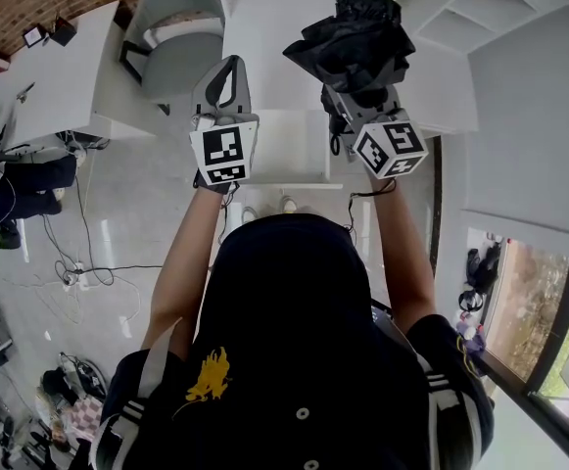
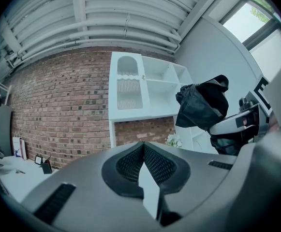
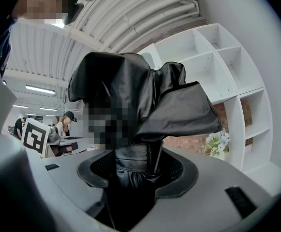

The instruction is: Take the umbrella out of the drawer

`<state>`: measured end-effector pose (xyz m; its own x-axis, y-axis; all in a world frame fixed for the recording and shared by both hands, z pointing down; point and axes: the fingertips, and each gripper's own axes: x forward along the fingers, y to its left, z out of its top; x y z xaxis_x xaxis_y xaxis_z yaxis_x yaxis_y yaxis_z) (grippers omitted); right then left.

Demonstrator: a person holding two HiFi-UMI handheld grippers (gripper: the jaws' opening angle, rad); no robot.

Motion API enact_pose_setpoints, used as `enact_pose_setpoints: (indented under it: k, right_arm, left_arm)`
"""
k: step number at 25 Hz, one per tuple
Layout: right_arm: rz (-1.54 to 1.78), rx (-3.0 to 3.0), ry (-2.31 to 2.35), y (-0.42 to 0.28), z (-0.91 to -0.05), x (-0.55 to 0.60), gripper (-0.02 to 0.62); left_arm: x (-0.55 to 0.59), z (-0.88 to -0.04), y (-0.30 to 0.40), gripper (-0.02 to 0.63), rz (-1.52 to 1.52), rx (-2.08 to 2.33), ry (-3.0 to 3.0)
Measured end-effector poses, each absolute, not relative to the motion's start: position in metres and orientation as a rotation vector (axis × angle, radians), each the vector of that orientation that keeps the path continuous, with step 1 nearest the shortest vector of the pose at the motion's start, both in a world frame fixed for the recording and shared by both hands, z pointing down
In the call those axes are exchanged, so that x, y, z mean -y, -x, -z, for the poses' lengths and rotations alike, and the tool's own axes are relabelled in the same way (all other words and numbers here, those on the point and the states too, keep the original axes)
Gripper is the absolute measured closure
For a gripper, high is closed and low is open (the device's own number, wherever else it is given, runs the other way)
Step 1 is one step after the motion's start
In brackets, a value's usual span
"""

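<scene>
Our right gripper (image 3: 135, 166) has its fingers pinching the folded black umbrella (image 3: 176, 105) low on its bundle at one o'clock, apparently to carry it raised, while our left gripper (image 2: 142, 146) idles empty, fingers pressed together.

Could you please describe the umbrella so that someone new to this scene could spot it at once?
In the head view, find the white shelf unit at upper right. Just left of it, the right gripper holds up the umbrella: a crumpled black fabric bundle, while the left gripper beside it is shut and empty.
</scene>
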<state>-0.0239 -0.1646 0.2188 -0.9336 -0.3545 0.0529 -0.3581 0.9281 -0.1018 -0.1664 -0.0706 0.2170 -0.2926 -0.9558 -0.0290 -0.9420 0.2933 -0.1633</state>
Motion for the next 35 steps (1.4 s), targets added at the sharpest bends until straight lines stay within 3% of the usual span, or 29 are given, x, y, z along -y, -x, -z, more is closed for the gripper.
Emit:
enact_pose_setpoints:
  k: [35]
  right_arm:
    - [-0.134, 3.073, -0.56, 0.024, -0.202, 0.161, 0.347]
  left_arm:
    - [0.072, -0.213, 0.165, 0.589, 0.166, -2.408, 1.813]
